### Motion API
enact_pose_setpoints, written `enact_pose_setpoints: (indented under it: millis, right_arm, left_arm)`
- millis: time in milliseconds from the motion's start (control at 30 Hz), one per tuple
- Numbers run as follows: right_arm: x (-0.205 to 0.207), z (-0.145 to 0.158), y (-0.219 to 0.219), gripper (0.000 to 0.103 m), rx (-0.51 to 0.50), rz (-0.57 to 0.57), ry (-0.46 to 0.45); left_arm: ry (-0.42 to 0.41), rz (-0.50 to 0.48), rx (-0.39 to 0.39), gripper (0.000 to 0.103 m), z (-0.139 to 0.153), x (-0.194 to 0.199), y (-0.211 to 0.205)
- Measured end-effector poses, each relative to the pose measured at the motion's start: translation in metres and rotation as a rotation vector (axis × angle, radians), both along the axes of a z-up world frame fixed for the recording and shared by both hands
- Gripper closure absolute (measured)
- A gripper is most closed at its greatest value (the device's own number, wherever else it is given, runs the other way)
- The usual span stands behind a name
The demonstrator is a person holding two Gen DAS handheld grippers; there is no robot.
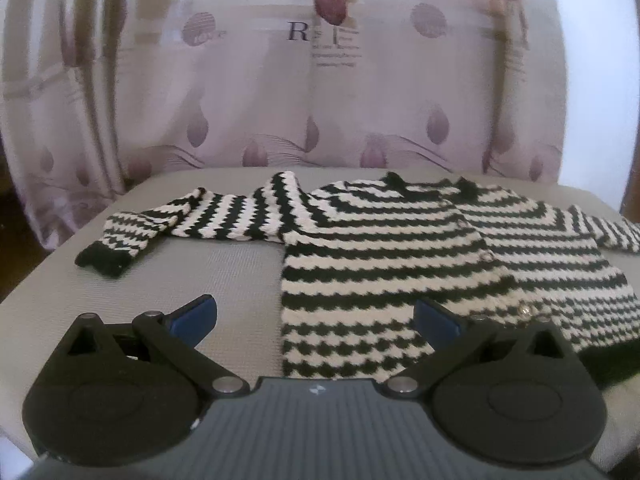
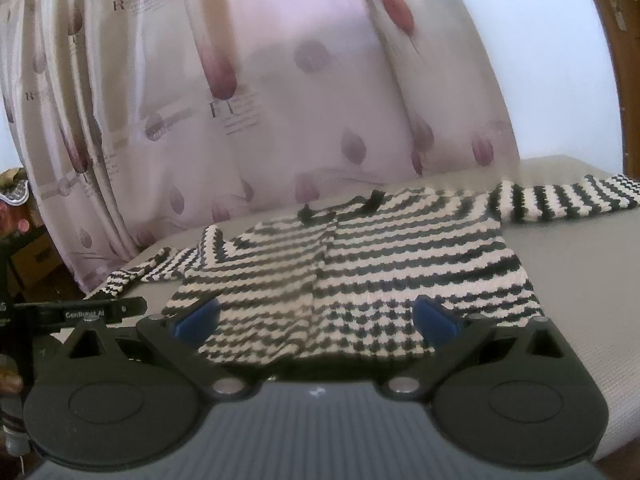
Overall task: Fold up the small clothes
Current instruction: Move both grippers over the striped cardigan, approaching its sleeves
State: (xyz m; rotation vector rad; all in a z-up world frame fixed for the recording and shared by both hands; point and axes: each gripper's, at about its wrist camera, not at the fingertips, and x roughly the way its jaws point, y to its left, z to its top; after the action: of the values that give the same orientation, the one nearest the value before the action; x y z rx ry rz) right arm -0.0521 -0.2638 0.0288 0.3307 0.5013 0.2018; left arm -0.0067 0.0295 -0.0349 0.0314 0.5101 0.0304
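With the striped sweater (image 1: pixel 400 264) spread flat on the grey surface (image 1: pixel 208 280) and both the left gripper (image 1: pixel 316 320) and right gripper (image 2: pixel 316 320) held wide and empty, a sleeve cuff (image 1: pixel 108 262), seemingly slightly curled, is best pinched squarely first.

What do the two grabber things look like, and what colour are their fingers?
Both look the same. The left gripper and the right gripper each have two blue finger pads on black bars with silver round pivots, big black rounded plates at each side, and a ribbed grey body with a tiny white logo. No cables or sleeves show.
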Motion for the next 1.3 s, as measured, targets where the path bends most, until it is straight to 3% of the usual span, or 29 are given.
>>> enact_pose_setpoints:
  millis: [1300]
  right_arm:
    - [0.049,-0.001,0.043,0.000,-0.049,0.130,0.089]
  left_arm:
    - [0.084,0.147,-0.052,0.000,-0.014,0.067,0.060]
